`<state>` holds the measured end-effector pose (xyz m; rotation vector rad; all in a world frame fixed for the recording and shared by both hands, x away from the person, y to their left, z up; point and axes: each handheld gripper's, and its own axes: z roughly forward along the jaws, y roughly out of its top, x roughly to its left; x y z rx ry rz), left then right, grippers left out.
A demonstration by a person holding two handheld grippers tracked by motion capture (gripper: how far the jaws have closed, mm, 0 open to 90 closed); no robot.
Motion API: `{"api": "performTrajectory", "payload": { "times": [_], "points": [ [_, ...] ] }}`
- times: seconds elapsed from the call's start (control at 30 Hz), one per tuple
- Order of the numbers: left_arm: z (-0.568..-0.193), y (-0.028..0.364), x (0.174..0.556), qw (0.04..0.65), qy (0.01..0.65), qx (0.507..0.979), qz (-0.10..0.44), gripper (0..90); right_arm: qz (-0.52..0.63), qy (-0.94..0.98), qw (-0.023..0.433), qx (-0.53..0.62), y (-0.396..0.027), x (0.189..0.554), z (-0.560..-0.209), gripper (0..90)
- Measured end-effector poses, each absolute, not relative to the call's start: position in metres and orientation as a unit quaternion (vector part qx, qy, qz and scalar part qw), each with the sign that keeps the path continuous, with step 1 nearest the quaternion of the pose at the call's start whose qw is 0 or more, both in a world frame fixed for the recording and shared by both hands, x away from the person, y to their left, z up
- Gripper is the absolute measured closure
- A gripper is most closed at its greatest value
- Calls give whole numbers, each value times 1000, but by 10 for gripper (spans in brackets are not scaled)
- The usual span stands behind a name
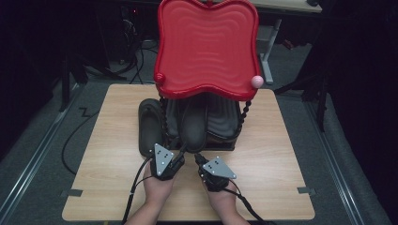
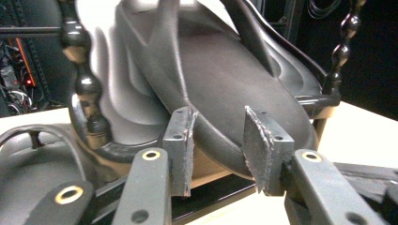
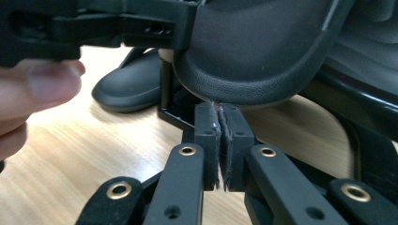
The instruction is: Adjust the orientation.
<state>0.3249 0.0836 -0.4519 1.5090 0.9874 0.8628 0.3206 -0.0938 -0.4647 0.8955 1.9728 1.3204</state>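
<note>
- High view: two-tier rack (image 1: 244,115) with red tray (image 1: 206,47) on top, standing on the wooden desk (image 1: 281,154); black slipper (image 1: 193,124) on the lower shelf, heel jutting toward the hands; second slipper (image 1: 149,126) flat on the desk just left of the rack.
- Left gripper view: left tongs (image 2: 218,145) parted around the heel of the shelf slipper (image 2: 225,89), pads not pressing it.
- Right gripper view: right tongs (image 3: 219,140) closed on nothing, tips just under the slipper's heel (image 3: 253,47).

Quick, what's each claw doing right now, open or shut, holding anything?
Left gripper: open, the black slipper heel between its jaws, not gripped.
Right gripper: shut, holding nothing.
</note>
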Motion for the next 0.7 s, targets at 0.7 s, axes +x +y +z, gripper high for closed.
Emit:
{"api": "performTrajectory", "payload": {
  "times": [0.7],
  "points": [
    [-453,78,332,541,423,633,357,661,505,720,309,362,-103,342,-457,776]
  ]
}}
